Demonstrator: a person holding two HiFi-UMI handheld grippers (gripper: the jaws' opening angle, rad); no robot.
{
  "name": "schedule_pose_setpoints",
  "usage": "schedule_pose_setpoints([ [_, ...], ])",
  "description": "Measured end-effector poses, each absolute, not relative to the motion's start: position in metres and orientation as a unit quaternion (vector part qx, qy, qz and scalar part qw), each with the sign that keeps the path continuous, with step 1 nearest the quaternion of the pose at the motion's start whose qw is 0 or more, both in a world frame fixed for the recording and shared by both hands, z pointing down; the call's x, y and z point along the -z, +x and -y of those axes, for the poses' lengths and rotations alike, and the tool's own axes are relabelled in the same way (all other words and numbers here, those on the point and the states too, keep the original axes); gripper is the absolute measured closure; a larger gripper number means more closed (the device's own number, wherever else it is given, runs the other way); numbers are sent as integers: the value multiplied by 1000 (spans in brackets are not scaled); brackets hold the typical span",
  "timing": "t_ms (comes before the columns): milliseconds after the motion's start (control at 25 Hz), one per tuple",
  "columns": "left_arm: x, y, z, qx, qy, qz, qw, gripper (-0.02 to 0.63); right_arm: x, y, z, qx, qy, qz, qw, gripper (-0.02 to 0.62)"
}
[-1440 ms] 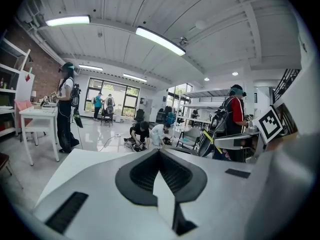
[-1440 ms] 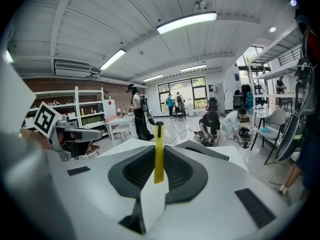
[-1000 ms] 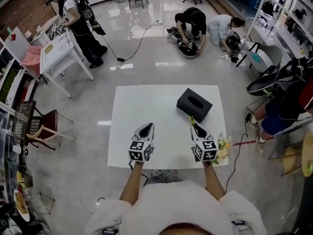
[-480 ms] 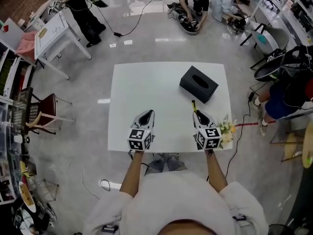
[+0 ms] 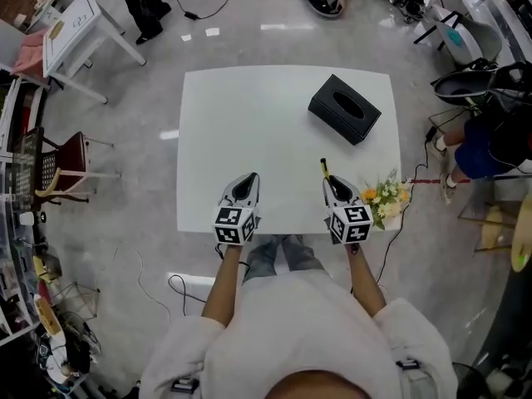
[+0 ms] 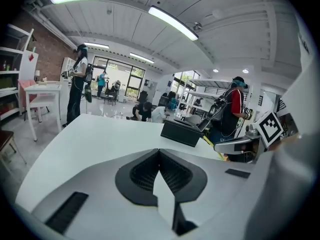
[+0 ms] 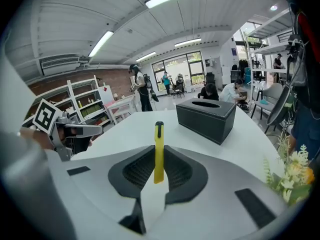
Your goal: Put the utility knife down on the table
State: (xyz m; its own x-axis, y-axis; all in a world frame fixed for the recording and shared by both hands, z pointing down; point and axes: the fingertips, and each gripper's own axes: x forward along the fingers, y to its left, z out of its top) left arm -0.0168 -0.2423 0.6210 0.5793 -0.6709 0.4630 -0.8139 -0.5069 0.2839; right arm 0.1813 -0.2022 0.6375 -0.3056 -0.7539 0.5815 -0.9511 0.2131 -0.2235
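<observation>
A yellow utility knife point(image 7: 158, 151) with a black slider is clamped upright between the pads of my right gripper point(image 7: 158, 165); in the head view the utility knife point(image 5: 325, 169) sticks out ahead of the right gripper point(image 5: 336, 188), over the near right part of the white table point(image 5: 249, 123). My left gripper point(image 5: 244, 186) hovers over the near edge of the table, its jaws closed together with nothing between them point(image 6: 159, 159). The right gripper's marker cube shows at the right of the left gripper view.
A black tissue box point(image 5: 344, 109) lies on the table's far right. A bunch of flowers point(image 5: 387, 197) sits at the table's right near corner. People work on the floor beyond the table, and a small white table point(image 5: 75, 23) stands at the far left.
Both grippers have come down and back toward the table's near edge, the knife still held. The head view has tipped, so the table now sits higher in the picture.
</observation>
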Motion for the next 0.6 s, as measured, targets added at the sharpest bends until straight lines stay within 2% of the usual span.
schedule_pose_setpoints([
  [600, -656, -31, 218, -169, 840, 437, 275, 586, -684, 159, 176, -310, 522, 759, 235, 523],
])
